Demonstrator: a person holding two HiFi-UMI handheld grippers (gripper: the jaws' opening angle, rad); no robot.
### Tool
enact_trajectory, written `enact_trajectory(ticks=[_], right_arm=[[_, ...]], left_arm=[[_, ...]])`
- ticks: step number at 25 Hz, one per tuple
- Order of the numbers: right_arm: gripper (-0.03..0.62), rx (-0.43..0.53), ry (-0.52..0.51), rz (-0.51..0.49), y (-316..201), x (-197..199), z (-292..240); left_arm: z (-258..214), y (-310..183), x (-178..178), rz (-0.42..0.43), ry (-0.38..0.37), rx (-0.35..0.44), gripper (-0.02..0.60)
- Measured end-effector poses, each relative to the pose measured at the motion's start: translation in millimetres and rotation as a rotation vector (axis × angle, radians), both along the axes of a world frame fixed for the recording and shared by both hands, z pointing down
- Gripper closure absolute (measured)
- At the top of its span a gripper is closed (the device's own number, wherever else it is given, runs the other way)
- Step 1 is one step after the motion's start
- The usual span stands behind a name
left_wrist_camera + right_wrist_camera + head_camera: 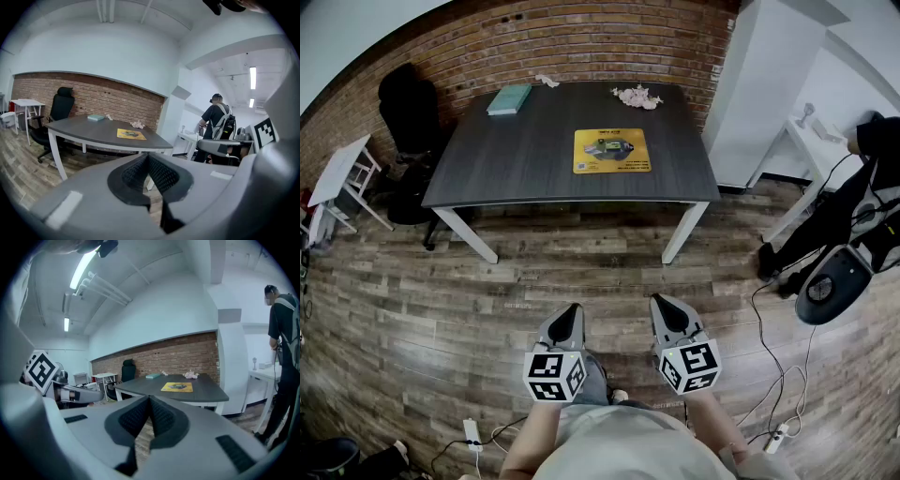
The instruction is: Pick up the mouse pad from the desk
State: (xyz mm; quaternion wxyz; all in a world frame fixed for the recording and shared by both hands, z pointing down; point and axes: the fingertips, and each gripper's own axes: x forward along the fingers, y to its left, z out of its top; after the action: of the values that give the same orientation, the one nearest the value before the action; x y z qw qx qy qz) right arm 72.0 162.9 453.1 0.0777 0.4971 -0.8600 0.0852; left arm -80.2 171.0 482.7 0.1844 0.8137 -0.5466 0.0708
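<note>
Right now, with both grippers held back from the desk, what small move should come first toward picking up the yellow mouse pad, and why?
Probably step toward the desk. The mouse pad lies flat on it, with wood floor between it and the left gripper and right gripper. Both are shut and empty; their fingers can open once closer.

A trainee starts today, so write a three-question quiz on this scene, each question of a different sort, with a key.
1. True or false: the yellow mouse pad lies on the dark desk.
2. What lies near the desk's back left corner? A. teal book B. keyboard C. mug
3. Fill in: the left gripper and right gripper, held over the wood floor, both have jaws ____.
Key: 1 true; 2 A; 3 shut, with nothing between them.
</note>
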Motion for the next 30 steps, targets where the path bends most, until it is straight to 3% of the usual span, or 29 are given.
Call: enact_trajectory(ticks=[5, 16, 22, 25, 30], right_arm=[[0.592, -0.011, -0.005, 0.002, 53, 12, -5], [0.592, 0.036, 0.001, -0.025, 98, 12, -18], [0.591, 0.055, -0.02, -0.039, 115, 10, -22], [0.552, 0.059, -0.017, -0.058, 121, 7, -19], [0.446, 0.047, -0.006, -0.074, 127, 1, -13]], left_arm=[[-14, 53, -11, -0.05, 0.0, 0.031, 0.572], [-25, 85, 6, -0.014, -0.018, 0.068, 0.572], [-34, 100, 4, -0.029, 0.036, 0.092, 0.571], [-32, 109, 10, 0.011, 0.045, 0.08, 0.446], [-28, 119, 17, 0.044, 0.037, 0.088, 0.329]])
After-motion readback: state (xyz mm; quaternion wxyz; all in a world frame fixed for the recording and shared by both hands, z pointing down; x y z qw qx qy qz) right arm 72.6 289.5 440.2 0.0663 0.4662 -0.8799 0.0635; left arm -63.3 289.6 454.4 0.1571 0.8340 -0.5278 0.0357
